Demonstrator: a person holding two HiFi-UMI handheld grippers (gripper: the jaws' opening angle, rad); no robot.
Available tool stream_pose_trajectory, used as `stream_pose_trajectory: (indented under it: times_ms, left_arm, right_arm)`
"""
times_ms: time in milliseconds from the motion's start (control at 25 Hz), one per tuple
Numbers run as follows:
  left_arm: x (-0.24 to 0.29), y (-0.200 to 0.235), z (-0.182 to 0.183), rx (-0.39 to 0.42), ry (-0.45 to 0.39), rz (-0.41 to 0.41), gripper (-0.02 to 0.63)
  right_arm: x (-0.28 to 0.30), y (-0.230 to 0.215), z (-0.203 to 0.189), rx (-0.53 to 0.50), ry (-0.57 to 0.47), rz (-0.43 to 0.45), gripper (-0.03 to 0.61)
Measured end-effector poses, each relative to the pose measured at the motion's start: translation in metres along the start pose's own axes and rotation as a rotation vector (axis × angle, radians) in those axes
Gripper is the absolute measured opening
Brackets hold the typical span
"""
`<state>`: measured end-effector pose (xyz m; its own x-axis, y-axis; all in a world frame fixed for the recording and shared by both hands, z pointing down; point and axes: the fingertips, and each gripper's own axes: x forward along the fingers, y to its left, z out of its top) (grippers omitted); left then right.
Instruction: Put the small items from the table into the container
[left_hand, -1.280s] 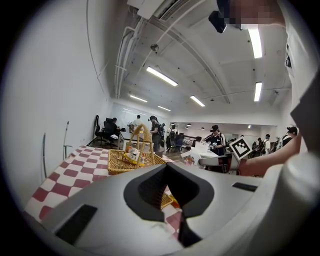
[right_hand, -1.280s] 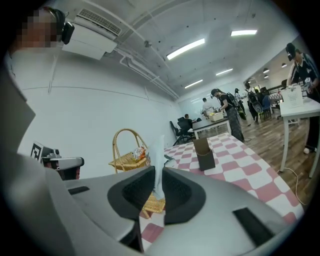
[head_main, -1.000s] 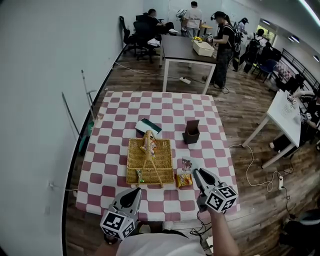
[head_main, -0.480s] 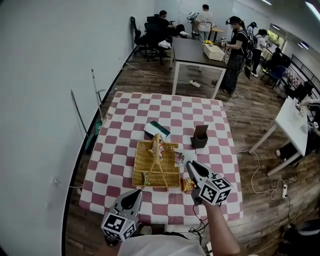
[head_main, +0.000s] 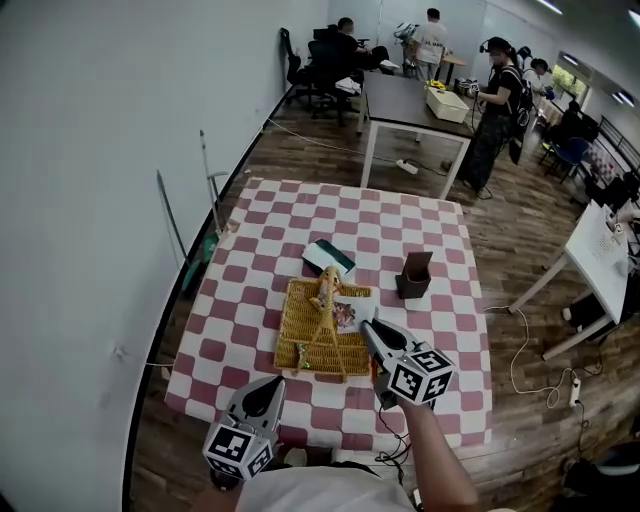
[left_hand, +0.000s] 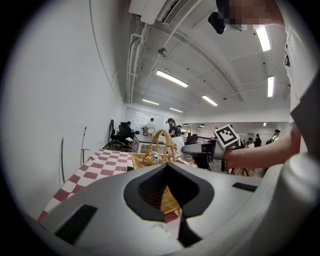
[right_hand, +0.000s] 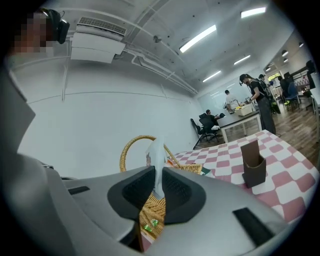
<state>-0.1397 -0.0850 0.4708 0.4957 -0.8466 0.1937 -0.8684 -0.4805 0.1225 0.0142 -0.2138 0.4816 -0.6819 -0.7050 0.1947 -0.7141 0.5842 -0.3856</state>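
Right gripper (head_main: 368, 327) moved from the tabletop's near edge to the wicker basket's (head_main: 292, 335) right rim, jaws pinching a white packet (right_hand: 157, 159), left gripper (head_main: 273, 386) closed, empty, brown holder (head_main: 413, 277) beyond.

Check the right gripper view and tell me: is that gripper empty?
No, the right gripper pinches a thin pale packet that sticks up above its jaws.

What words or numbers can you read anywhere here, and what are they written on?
No text here can be read.
Small packet pinched in the right gripper: some print, too blurred to read.
Green-and-white flat item on the table: too small to read.
Marker cubes on the right gripper and the left gripper: black-and-white square patterns, no letters or numbers.
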Motion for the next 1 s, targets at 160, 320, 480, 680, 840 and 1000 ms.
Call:
stream_pose_trajectory:
  times_ms: [160,320,480,680,840,1000]
  left_arm:
    - [0.000,0.003,0.003,0.001,-0.002,0.010,-0.011]
    - [0.000,0.004,0.003,0.000,-0.002,0.014,-0.011]
    - [-0.001,0.004,0.002,0.001,0.001,0.015,-0.011]
    - [-0.002,0.005,0.001,-0.002,-0.002,0.015,-0.011]
    - [-0.004,0.006,0.001,0.003,0.004,0.014,-0.011]
    - [-0.005,0.006,0.001,0.003,0.007,0.014,-0.011]
  right_arm:
    - [0.010,0.008,-0.005,0.014,0.036,0.018,0.063]
    - [0.018,0.013,-0.010,0.027,0.070,0.025,0.063]
    - [0.024,0.019,-0.014,0.028,0.089,0.027,0.064]
    - [0.030,0.026,-0.019,0.033,0.108,0.037,0.064]
    - [0.034,0.028,-0.020,0.020,0.128,0.039,0.066]
    - [0.036,0.030,-0.022,0.011,0.171,0.059,0.074]
